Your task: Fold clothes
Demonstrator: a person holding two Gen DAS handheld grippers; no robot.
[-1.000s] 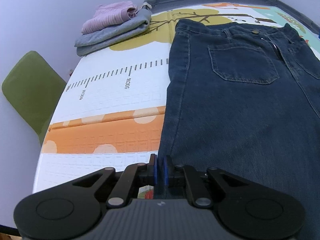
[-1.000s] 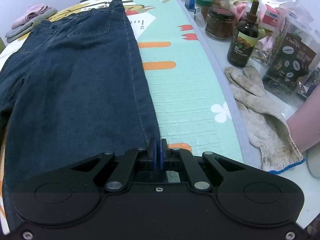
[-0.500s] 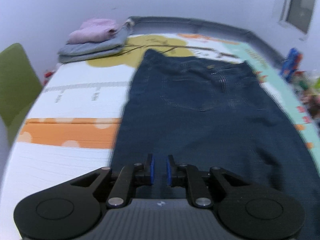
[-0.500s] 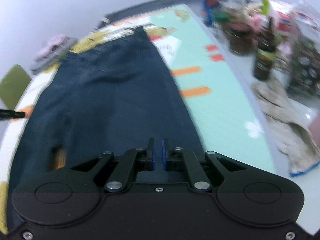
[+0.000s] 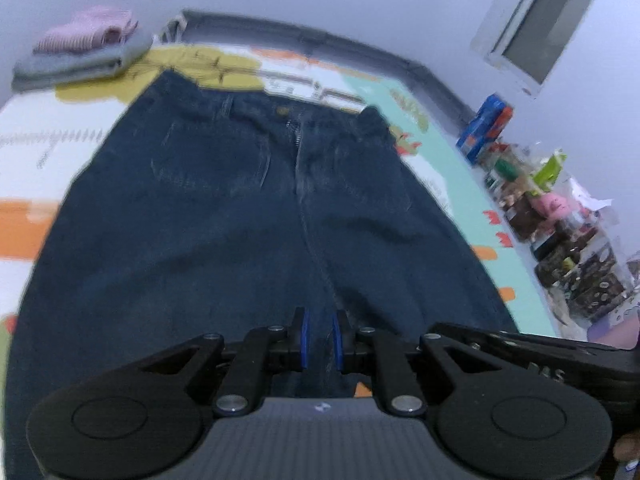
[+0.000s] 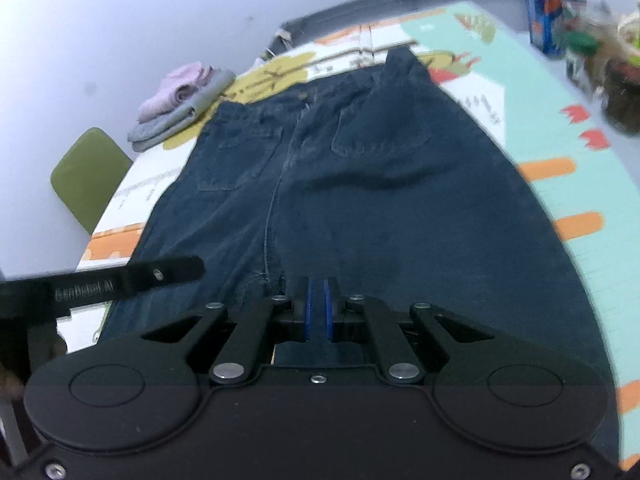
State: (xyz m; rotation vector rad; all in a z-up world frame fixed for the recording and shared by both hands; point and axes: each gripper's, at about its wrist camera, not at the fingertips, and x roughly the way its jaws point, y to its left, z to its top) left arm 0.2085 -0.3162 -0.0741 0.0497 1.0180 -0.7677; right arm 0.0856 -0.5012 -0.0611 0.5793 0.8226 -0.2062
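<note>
The jeans point(image 5: 240, 216) lie flat on the play mat point(image 6: 560, 92) on the counter, waistband at the far end, legs running back under both tools. The left tool point(image 5: 318, 343) and right tool point(image 6: 316, 307) each show only a narrow slit between the blue pads, with denim seemingly pinched in it, though blur makes the grip uncertain. To fold well, carry both hems forward level and together, keep the side edges aligned, and lay them squarely on the waistband, clear of the folded stack point(image 6: 180, 104).
</note>
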